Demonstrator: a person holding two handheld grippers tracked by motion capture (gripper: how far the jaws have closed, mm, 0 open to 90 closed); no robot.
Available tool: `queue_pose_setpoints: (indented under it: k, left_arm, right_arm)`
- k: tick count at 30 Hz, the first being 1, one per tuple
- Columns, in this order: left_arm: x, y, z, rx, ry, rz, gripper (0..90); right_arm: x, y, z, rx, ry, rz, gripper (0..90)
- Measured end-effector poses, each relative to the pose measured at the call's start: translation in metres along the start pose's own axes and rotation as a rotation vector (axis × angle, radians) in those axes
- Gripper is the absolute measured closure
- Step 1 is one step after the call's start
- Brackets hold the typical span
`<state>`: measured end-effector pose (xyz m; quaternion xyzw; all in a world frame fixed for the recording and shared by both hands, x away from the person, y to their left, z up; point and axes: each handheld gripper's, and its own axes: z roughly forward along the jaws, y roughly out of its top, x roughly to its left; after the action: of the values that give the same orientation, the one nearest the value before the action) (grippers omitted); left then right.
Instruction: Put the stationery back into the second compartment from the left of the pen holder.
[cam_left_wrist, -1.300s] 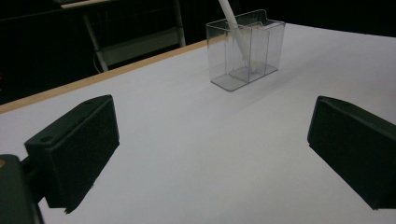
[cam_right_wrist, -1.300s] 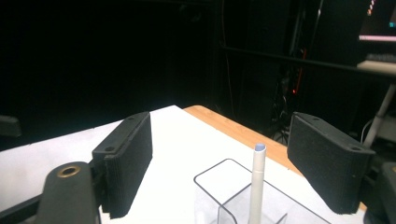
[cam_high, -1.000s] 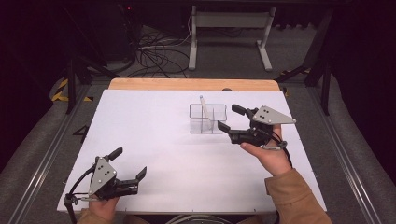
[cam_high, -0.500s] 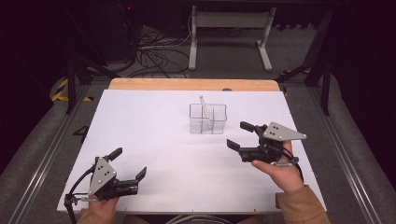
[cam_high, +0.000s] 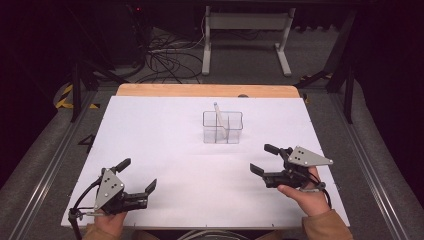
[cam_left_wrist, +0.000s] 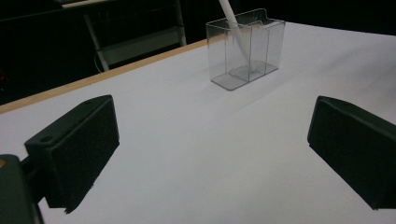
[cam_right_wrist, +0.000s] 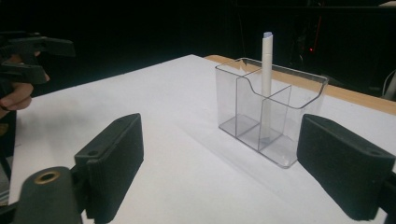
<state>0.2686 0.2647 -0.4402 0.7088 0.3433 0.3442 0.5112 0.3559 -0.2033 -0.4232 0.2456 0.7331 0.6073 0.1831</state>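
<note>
Pen (cam_high: 218, 116), one white pen, stands tilted in the clear organizer (cam_high: 223, 128), and nothing is gripping it. Start nearest the person: the left gripper (cam_high: 134, 178) sits low at the near-left corner of the white surface (cam_high: 165, 135), its fingers (cam_left_wrist: 77, 149) spread wide and empty. Across on the near right, the right gripper (cam_high: 264, 161) hangs just above the surface, fingers (cam_right_wrist: 114, 161) equally parted, nothing between them, aimed toward the organizer but well short of it. Both look parked in a resting pose, I'd say, kept clear so the holder stays undisturbed.

Move out to mid-surface: one organizer, transparent, with what reads as three compartments, a long one and two smaller ones. From the right gripper view the pen's foot rests in a smaller compartment, its upper part leaning against a divider, which is probably why it stays upright rather than toppling.

Count it up: two grippers, one organizer, one pen. Beyond the far wooden edge (cam_high: 207, 90), a tangle of cables (cam_high: 165, 55) lies on the floor beside a metal stand (cam_high: 245, 35).
</note>
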Motion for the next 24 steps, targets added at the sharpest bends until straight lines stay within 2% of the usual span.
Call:
queue_pose_setpoints:
  k: [3, 9, 16, 24]
  left_arm:
    - [0.000, 0.000, 0.000, 0.001, -0.001, 0.000, 2.9]
    - [0.000, 0.000, 0.001, 0.002, -0.005, -0.004, 2.9]
    - [0.000, 0.000, 0.000, 0.003, -0.006, -0.008, 2.8]
    - [0.001, -0.003, -0.001, 0.012, -0.008, -0.019, 2.7]
  right_arm:
    - [0.002, -0.007, -0.002, -0.019, 0.017, 0.016, 14.0]
    - [0.004, -0.023, -0.002, -0.009, 0.029, 0.017, 14.0]
    - [0.010, -0.043, 0.001, 0.024, -0.008, 0.016, 14.1]
    - [0.017, -0.061, 0.000, 0.079, -0.006, 0.037, 14.1]
